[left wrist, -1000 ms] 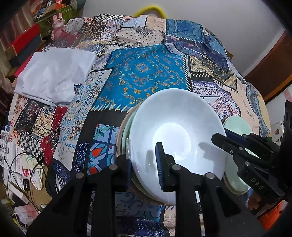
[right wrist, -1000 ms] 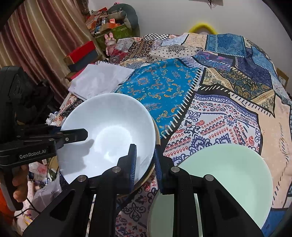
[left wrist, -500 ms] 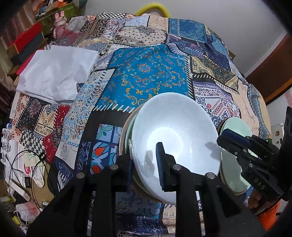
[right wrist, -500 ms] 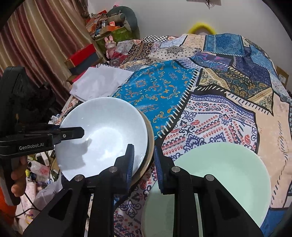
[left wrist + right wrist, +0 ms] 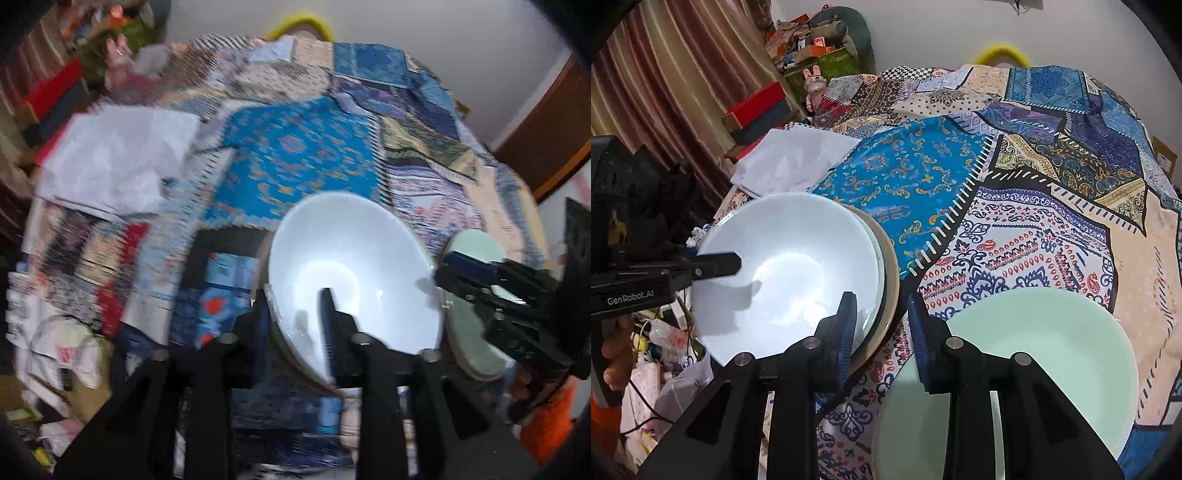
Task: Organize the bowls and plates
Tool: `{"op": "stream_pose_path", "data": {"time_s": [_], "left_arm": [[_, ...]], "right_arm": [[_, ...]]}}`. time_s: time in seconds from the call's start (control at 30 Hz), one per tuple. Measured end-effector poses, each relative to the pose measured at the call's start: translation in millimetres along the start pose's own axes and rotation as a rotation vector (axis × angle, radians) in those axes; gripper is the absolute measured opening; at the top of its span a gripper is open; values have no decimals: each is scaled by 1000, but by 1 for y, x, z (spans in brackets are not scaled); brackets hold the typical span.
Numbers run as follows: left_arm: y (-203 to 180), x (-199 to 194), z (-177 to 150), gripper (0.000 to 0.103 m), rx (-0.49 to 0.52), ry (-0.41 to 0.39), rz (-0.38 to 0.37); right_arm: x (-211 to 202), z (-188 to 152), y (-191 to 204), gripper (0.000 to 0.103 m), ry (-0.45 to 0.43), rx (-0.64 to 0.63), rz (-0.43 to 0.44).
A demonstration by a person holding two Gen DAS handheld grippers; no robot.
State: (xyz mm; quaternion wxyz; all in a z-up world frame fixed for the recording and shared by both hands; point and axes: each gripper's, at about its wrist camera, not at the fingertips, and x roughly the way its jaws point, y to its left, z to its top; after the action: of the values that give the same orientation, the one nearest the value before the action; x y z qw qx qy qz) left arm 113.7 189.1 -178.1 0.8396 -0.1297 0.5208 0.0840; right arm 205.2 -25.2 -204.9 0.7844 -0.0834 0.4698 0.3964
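A white bowl (image 5: 351, 280) (image 5: 790, 266) lies nested on a stack of plates whose tan rim (image 5: 892, 280) shows at its right side. My left gripper (image 5: 293, 317) straddles the bowl's near-left rim, one finger inside and one outside; its jaws are opening and the pads stand off the rim. In the right wrist view its inner finger (image 5: 718, 264) reaches into the bowl. My right gripper (image 5: 882, 326) (image 5: 448, 267) is opening too, with the edge of the stack in the gap. A mint-green bowl (image 5: 1034, 350) (image 5: 476, 306) sits just right of it.
A patchwork cloth (image 5: 1015, 221) covers the table. A folded white cloth (image 5: 790, 166) lies at the far left. Boxes (image 5: 753, 107) and clutter stand beyond the left edge, with cables and bags (image 5: 665, 332) below it. A person's hand (image 5: 613, 362) holds the left gripper.
Both grippers held the white bowl's rim tight; their jaws have now spread. The bowl has settled lower onto the stack, uncovering the tan rim. The left wrist view is now blurred.
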Motion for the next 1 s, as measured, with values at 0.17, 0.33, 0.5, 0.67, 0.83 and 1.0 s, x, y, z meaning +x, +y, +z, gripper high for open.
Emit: {"op": "stream_pose_path", "data": {"time_s": [0.17, 0.33, 0.5, 0.67, 0.83, 1.0], "left_arm": [[13, 1, -1, 51, -31, -6, -12], [22, 18, -14, 52, -51, 45, -38], [25, 31, -19, 52, -87, 70, -109], [24, 47, -22, 54, -103, 98, -142], [18, 55, -24, 52, -101, 98, -181], [12, 54, -23, 43, -79, 80, -194]], "right_arm": [[2, 0, 0, 27, 6, 3, 7], [7, 0, -1, 35, 15, 10, 14], [15, -1, 0, 35, 40, 2, 15], [25, -1, 2, 35, 74, 3, 36], [38, -1, 5, 35, 118, 5, 65], [42, 1, 11, 36, 108, -10, 39]]}}
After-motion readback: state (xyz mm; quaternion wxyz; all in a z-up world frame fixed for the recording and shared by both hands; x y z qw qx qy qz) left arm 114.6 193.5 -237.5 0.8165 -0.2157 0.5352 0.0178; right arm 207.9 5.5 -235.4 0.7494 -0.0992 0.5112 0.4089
